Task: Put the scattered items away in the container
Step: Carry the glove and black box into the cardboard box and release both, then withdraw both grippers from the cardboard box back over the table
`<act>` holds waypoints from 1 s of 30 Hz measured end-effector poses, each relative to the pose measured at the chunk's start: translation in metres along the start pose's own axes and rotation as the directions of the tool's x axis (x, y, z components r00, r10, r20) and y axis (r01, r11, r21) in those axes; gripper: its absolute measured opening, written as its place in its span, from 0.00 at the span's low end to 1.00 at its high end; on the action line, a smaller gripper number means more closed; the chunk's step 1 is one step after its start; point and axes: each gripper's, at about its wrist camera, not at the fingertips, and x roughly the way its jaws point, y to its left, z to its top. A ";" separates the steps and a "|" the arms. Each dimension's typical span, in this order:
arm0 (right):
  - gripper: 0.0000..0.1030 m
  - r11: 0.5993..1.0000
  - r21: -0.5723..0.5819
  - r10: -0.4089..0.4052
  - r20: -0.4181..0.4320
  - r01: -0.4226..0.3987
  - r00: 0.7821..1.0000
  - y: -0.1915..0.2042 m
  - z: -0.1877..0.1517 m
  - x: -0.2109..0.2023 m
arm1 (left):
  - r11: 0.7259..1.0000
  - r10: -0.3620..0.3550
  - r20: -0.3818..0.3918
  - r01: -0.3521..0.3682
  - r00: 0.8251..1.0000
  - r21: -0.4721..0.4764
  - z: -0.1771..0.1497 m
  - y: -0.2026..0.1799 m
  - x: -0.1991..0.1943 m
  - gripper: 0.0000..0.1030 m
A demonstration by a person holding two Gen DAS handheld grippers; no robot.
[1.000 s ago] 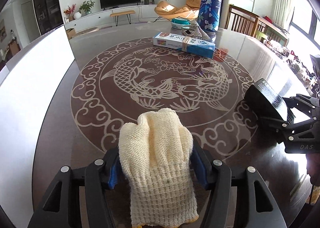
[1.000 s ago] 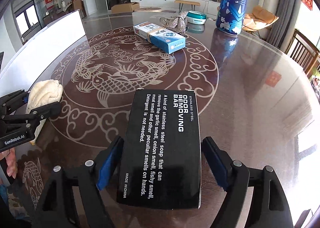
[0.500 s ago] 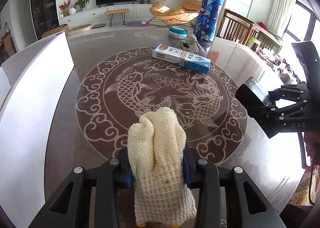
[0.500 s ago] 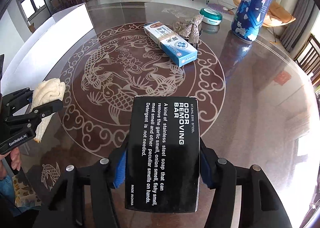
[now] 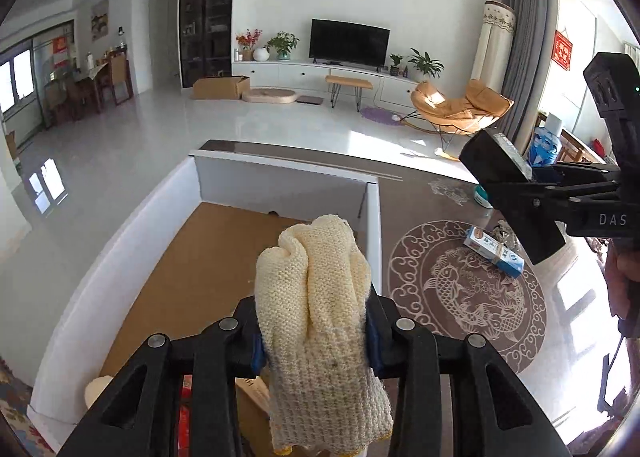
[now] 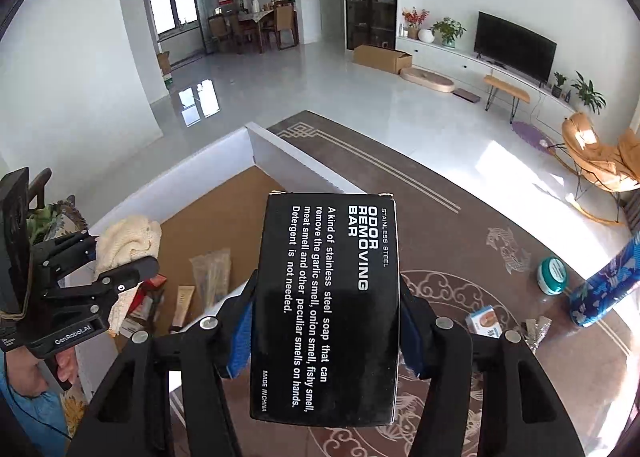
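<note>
My left fingers (image 5: 314, 331) squeeze the floppy knit glove (image 5: 316, 313) mid-body, right fingers (image 6: 326, 331) clamp the stiff, light-looking odor removing bar box (image 6: 326, 305) by its long sides, both above the white box (image 5: 280, 173).

- The glove (image 5: 316, 309) is cream knitted cloth, coarse and nubbly, clamped between the left gripper (image 5: 314, 331)'s matt black plastic arms and blue pads.
- The odor removing bar box (image 6: 326, 305) is glossy black card with white print, pinched by the right gripper (image 6: 326, 331)'s blue pads.
- The cardboard container (image 5: 120, 241) has smooth white walls and a matt brown floor.
- Beside the container, the table (image 5: 424, 225) is polished dark brown and reflective.
- The toothpaste box (image 5: 494, 251) on the table is printed card.
</note>
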 end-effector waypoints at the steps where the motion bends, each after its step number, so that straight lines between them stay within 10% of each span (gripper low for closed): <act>1: 0.58 0.999 -0.013 0.042 -0.003 -0.042 0.999 0.018 0.006 0.011 | 0.999 0.028 -0.018 -0.029 0.999 -0.029 -0.004 0.021 0.002 0.36; 9: 0.58 0.965 -0.143 0.195 -0.179 -0.221 0.965 0.133 -0.011 0.118 | 0.985 0.107 -0.202 -0.131 0.974 -0.111 -0.053 0.101 0.040 0.37; 14: 0.79 0.962 -0.128 0.211 -0.218 -0.242 0.953 0.154 -0.032 0.152 | 0.968 0.140 -0.264 -0.188 0.954 -0.164 -0.069 0.115 0.048 0.71; 22: 0.87 0.976 -0.094 0.196 -0.032 -0.198 0.980 0.121 -0.029 0.111 | 0.961 0.241 -0.144 -0.257 0.960 -0.101 -0.066 0.086 0.021 0.79; 30: 0.93 0.998 0.057 0.013 0.085 -0.018 0.996 0.017 -0.093 0.054 | 0.967 0.244 0.057 -0.248 0.968 0.067 -0.046 -0.009 -0.010 0.81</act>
